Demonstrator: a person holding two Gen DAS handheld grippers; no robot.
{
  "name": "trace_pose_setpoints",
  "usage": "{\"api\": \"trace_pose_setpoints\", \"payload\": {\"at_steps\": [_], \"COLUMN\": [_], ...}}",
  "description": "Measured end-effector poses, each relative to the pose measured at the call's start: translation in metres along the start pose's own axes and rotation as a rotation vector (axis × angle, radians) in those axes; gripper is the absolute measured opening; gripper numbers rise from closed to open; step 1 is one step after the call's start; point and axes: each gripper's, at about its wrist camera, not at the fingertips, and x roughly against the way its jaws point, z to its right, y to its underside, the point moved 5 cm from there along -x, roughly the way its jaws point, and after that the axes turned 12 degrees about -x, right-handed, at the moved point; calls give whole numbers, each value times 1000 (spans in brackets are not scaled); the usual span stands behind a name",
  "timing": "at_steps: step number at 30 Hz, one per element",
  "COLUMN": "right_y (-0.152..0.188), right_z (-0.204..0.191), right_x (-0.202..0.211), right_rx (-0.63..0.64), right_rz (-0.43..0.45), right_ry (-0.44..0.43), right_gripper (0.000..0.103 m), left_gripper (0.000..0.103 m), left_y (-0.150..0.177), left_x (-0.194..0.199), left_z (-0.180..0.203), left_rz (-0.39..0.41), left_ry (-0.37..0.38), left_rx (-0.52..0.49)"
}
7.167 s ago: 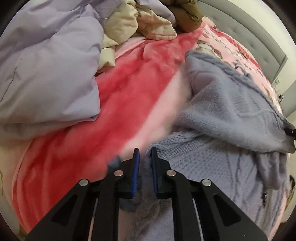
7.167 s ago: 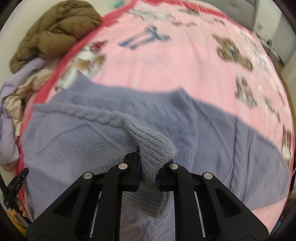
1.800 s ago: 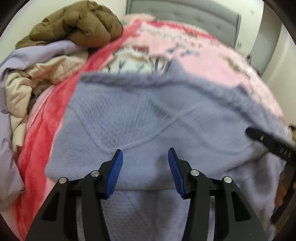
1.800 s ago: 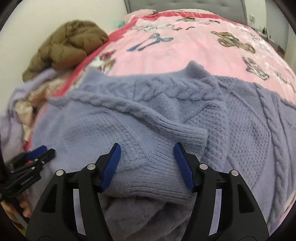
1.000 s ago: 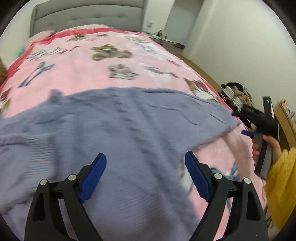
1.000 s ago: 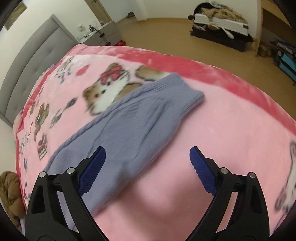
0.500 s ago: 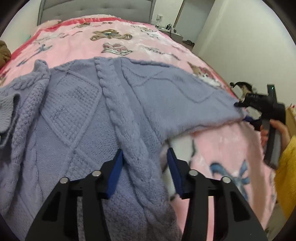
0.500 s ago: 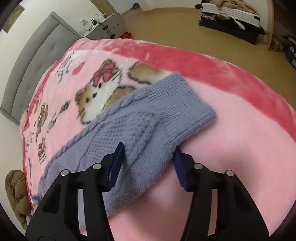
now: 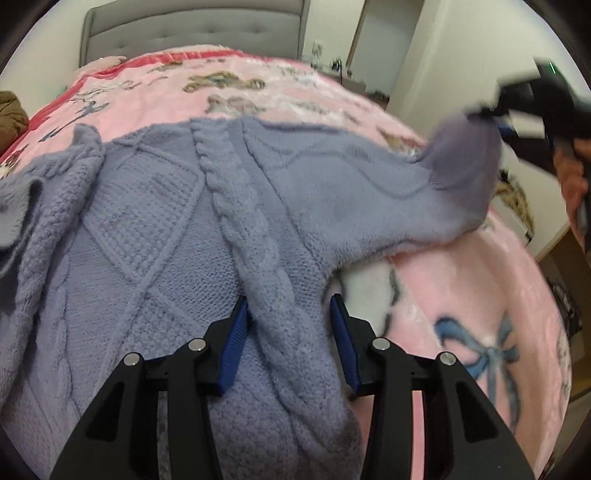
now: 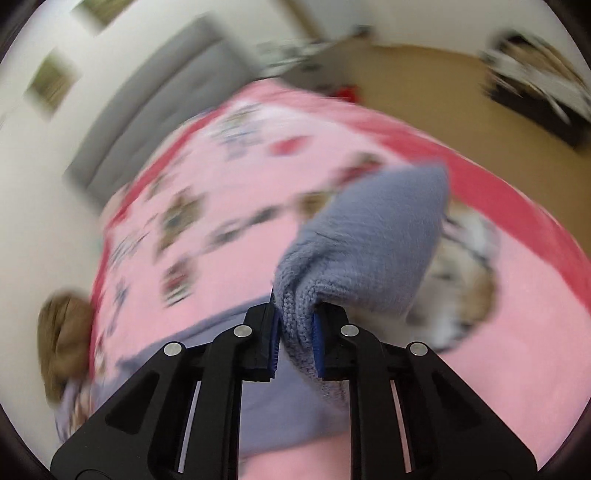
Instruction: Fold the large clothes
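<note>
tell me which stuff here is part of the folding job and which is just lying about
In the job:
- lavender cable-knit sweater
- its sleeve cuff, pinched in the right gripper
- left gripper, open astride the sweater's side

Lying about:
- pink cartoon blanket
- brown puffer jacket
- grey tufted headboard
- open suitcase on the floor

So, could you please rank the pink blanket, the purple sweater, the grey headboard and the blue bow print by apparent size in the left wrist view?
1. Purple sweater and pink blanket: too close to rank.
2. Grey headboard.
3. Blue bow print.
</note>
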Motion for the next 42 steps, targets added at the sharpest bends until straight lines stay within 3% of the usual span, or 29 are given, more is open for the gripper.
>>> {"api": "trace_pose_setpoints", "payload": {"at_steps": [5,8,10,14,18,23,25,29,35,38,40,42], "right_y": [46,94,126,179,243,321,349,404,482,492,484,475], "right_z": [-139,-209,-240,-283,-326,-368,-380,-393,-372,-358,-358,-358], "right_x": [-1,-8,-17,-39,-64,-102,-114,-130,-161,-171,-174,-174], "right_rx": [243,385,436,442,507,622,657,754,1030,1020,930,795], "right_rz": [-93,-165,-200,-292,-399,-564,-615,-691,-728,-766,-800,-875], "right_ry": [-255,-388,-447,-514,-515,-480,-470,-444,-249,-211,-221,-255], "right_gripper": [14,14,14,14,14,14,14,14,15,18,20,30], "left_gripper": [44,45,52,52,52,53,67,71,74,74,74,74], "left_y": [1,5,13,34,58,79,90,116,158,171,173,176], "left_x": [51,95,120,134,145,154,171,203,220,233,237,240], "left_z": [-13,-33,-59,-112,-137,-133,-138,-166,-228,-254,-264,-274], "left_rz": [75,125,117,27,73,77,84,68,-25,-35,-37,-47], "left_ry": [2,-67,-100,-43,-98,-111,-127,-177,-288,-350,-376,-400], "left_rx": [77,103,141,171,162,111,120,135,168,172,168,171]}}
